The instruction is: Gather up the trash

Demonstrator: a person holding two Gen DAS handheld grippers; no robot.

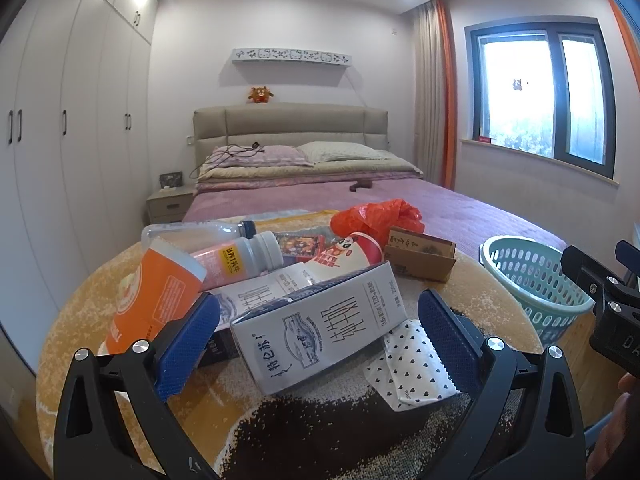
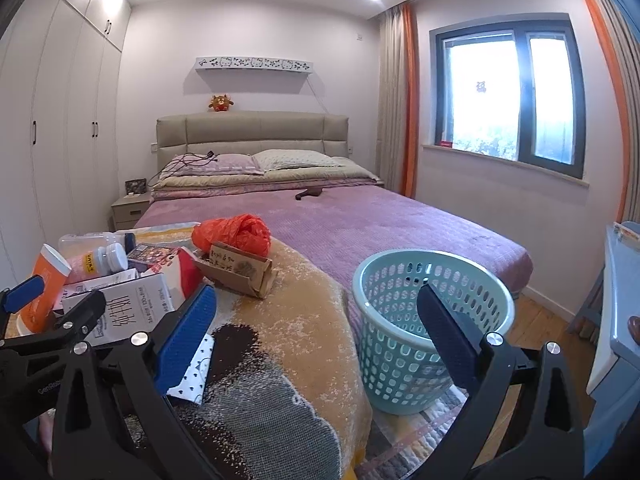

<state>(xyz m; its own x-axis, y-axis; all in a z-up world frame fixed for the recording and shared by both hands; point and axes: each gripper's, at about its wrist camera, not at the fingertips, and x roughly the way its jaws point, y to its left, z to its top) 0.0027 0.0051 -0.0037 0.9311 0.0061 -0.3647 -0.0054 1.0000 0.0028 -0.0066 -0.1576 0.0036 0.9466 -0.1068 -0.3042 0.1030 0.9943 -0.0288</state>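
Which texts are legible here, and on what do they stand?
"特仑苏", "纯牛奶": milk carton.
"认养1头牛": white-capped bottle.
"GenRobo", cut off: left gripper.
"DA", cut off: right gripper.
Cardboard box, orange tub: print too blurred.

Both wrist views face the headboard from the bed's foot, the left close over the white milk carton (image 1: 320, 320), the right nearer the pale-green plastic basket (image 2: 400, 280), sharing both.
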